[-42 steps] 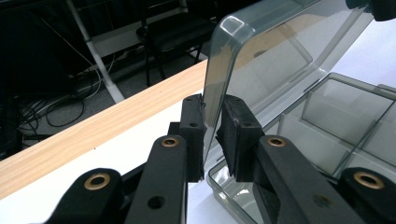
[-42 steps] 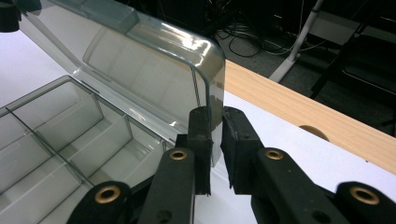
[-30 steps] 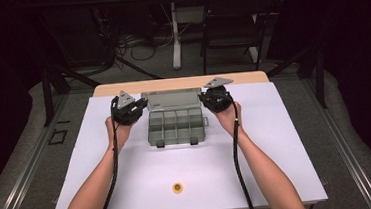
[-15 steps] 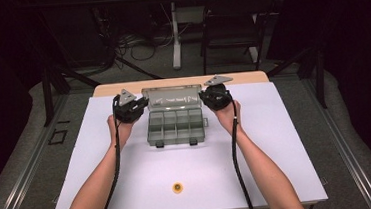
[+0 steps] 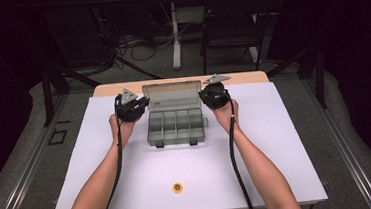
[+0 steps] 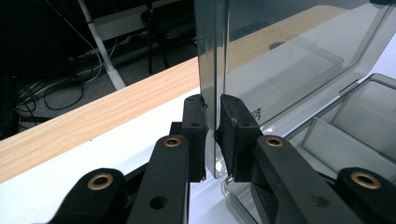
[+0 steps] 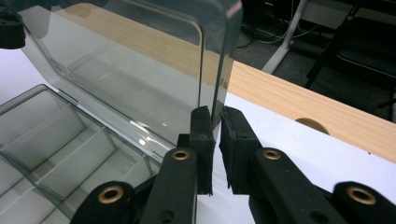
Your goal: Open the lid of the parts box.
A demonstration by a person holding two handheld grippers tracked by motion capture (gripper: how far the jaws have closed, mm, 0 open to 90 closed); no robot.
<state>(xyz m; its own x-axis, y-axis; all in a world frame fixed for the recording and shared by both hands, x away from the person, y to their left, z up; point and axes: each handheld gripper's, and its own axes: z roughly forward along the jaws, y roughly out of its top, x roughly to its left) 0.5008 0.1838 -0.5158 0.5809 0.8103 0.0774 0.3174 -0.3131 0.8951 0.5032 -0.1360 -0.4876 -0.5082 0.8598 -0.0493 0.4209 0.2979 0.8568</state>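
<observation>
Near on the white desk lies a small yellow disc, untouched. Farther back sits the clear box, its 4 compartments bare and its lid upright. The left claw pinches the lid's left edge and the right claw its right edge. Judging by this, the lid is being swung; the next move needs both hands turning together. The gripper views show the pads clamping the lid's rim.

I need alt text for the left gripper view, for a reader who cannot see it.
The left gripper is shut on the side edge of the upright clear lid of a compartment box. A white mat and a wooden table edge lie behind.
</observation>
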